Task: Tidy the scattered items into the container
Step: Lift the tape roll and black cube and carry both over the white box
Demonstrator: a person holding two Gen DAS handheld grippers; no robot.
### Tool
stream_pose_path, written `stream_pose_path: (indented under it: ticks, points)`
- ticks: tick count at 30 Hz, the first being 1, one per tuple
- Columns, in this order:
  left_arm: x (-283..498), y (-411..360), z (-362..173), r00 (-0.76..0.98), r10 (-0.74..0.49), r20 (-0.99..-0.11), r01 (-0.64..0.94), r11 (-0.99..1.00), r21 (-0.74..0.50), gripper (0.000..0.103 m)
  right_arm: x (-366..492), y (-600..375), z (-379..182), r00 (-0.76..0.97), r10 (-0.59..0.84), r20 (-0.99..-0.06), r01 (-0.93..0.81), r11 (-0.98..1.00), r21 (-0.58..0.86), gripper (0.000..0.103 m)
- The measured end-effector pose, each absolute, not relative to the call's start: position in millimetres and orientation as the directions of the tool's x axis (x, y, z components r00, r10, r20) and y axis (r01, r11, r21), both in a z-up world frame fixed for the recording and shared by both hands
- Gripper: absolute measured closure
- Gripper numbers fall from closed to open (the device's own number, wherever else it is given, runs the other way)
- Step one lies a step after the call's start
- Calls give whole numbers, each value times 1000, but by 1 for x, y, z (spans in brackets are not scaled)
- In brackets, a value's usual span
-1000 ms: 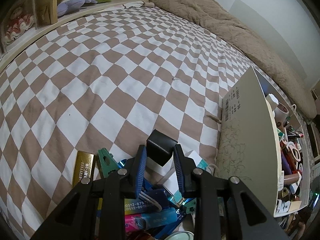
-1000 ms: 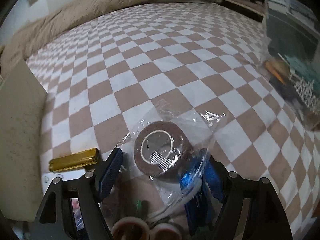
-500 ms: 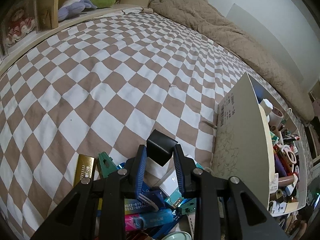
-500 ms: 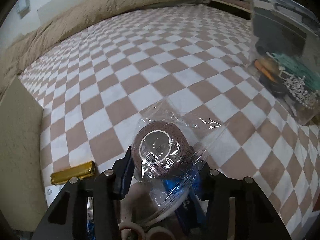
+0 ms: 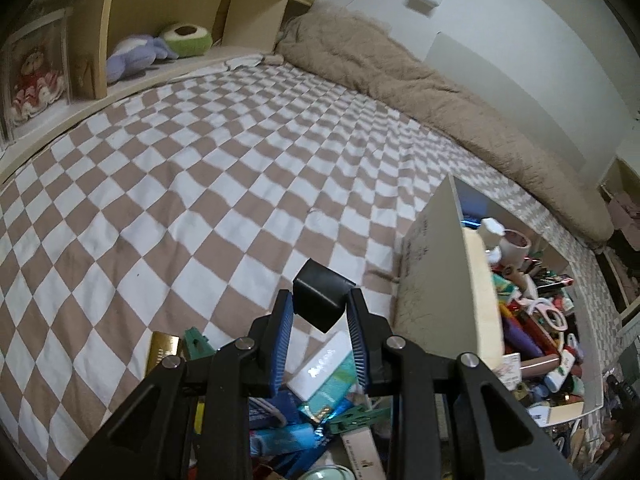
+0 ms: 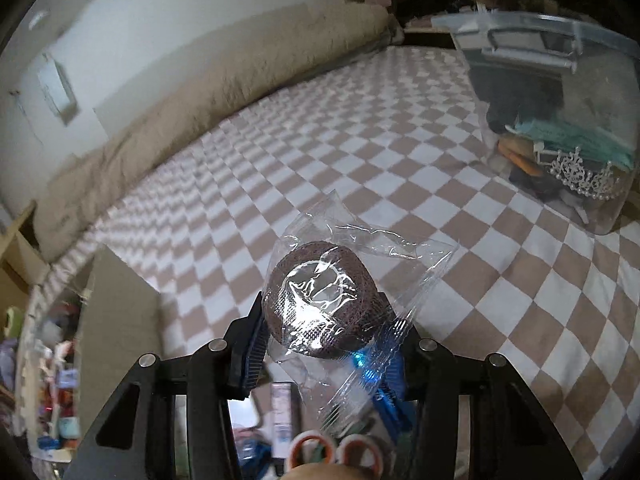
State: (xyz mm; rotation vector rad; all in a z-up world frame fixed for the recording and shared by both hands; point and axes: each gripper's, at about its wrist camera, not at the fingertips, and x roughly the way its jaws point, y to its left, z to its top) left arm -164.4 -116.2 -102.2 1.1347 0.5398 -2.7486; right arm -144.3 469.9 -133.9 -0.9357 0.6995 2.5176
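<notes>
My left gripper (image 5: 320, 308) is shut on a small black box (image 5: 320, 300) and holds it above a pile of scattered items (image 5: 320, 392) on the checkered bed. The beige cardboard container (image 5: 448, 280), filled with several items, stands just to its right. My right gripper (image 6: 324, 320) is shut on a brown tape roll in a clear plastic bag (image 6: 320, 300), lifted above the bed. The container (image 6: 116, 320) shows at the left of the right wrist view.
A gold bar-shaped item (image 5: 162, 350) and a green clip (image 5: 196, 342) lie left of the pile. A clear plastic bin (image 6: 560, 112) with a tiara stands at the right. A rolled beige blanket (image 5: 440, 92) lies along the wall. A shelf with plush toys (image 5: 152, 50) stands at the back.
My right gripper closed on the bagged tape roll and lifted it off the bed. My left gripper rose with the black box, nearer the container.
</notes>
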Motion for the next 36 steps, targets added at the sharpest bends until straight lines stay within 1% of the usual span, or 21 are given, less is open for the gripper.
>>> stream_pose_path:
  ticks: [8,17,26,29,36]
  points:
    - [-158,-97,-86,-762,30,-646,176,-951,-252,75,-131,444,-107,-801,121,-586,-383,-856,346,53]
    - [-150,-72,-75,-793,95,-602,71,-966,-247,75,-125,413,-92,-845,47,-533,-272,-895,354,53]
    - [-142,-54,-66,-803,158,-575,-5,-966,-258,75,-111,386,-70,-908,17,-419,-179,-919,351,53]
    - [-140,-48,-63,-805,168,-569,-27,-968,-248,75,-111,377,-68,-916,-9,-401,-143,-926,349,53]
    - [-135,-32,-59,-809,196,-554,-89,-973,-215,75,-116,345,-65,-916,-65,-396,-62,-952,299,53]
